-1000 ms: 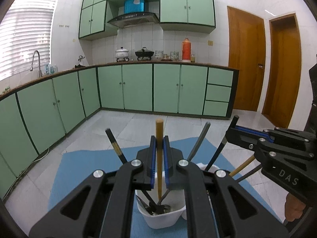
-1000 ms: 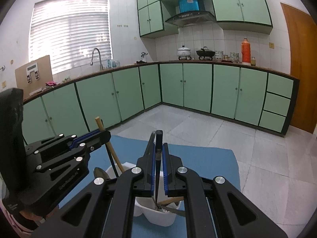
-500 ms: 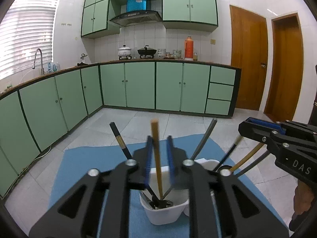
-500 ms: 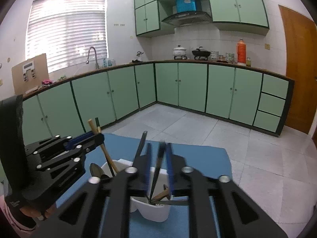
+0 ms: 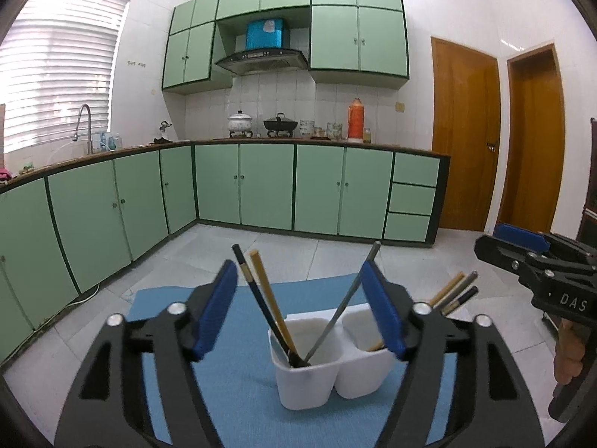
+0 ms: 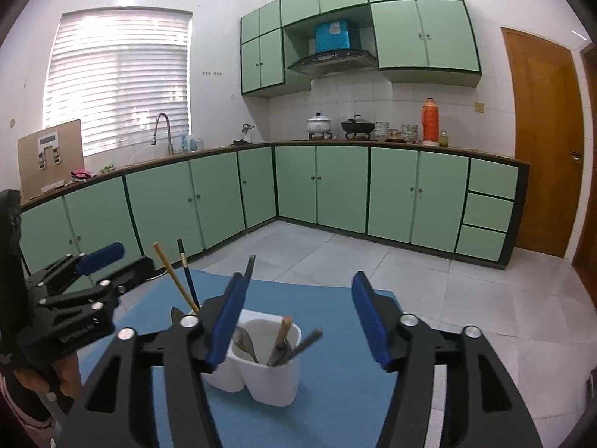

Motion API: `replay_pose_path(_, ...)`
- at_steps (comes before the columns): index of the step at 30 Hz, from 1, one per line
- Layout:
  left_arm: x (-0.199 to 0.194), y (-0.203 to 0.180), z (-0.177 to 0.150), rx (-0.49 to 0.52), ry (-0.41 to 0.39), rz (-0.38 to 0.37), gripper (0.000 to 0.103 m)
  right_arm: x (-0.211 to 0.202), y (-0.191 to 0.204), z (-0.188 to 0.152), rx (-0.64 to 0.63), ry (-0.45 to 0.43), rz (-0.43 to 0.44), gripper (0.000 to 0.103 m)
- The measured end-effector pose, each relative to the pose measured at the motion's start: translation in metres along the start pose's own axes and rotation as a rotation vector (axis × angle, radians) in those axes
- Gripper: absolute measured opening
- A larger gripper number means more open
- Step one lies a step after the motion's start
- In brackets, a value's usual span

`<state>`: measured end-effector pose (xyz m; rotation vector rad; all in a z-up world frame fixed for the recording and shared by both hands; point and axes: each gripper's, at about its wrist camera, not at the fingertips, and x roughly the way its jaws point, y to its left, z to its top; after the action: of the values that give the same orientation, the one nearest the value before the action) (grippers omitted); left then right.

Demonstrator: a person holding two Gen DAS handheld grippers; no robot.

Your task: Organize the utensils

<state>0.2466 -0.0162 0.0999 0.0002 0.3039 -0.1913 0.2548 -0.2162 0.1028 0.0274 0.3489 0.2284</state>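
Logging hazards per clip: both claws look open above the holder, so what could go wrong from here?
1. The wooden chopstick and grey utensil lean outward between the left claw fingers; a sideways move could snag them.
2. The white holder looks light, so a snag might tip it.

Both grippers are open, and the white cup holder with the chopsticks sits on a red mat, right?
Not quite: the mat is blue, not red, as the left wrist view shows. The rest is right: the left gripper and right gripper are open, and the white holder sits on it.
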Motion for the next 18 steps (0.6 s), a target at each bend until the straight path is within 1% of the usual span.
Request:
replay_pose_path(2, -0.01, 0.0, -0.004, -0.004, -0.013, 0.01, 0.076, -0.009, -0.002, -0.005, 0.003, -0.008, -0.006, 0.069)
replay_pose_path(4, -0.02, 0.0, -0.008, -0.009, -0.023, 0.018, 0.083, -0.018, -0.004, -0.012, 0.006, -0.012, -0.011, 0.073)
replay_pose_path(7, -0.033, 0.001, -0.016, -0.018, -0.028, 0.02, 0.089, -0.032, -0.007, -0.024, 0.017, -0.017, -0.017, 0.081)
replay_pose_path(12, -0.051, 0.003, -0.032, -0.029, -0.017, 0.024, 0.095, -0.051, -0.01, -0.044, 0.05, -0.012, -0.025, 0.09)
replay_pose_path(14, -0.058, 0.003, -0.04, -0.032, -0.006, 0.033, 0.096, -0.057, -0.013, -0.052, 0.057, -0.006, -0.034, 0.093)
replay_pose_path(18, -0.069, 0.001, -0.054, -0.028, 0.01, 0.053, 0.098, -0.069, -0.013, -0.069, 0.067, 0.008, -0.044, 0.096)
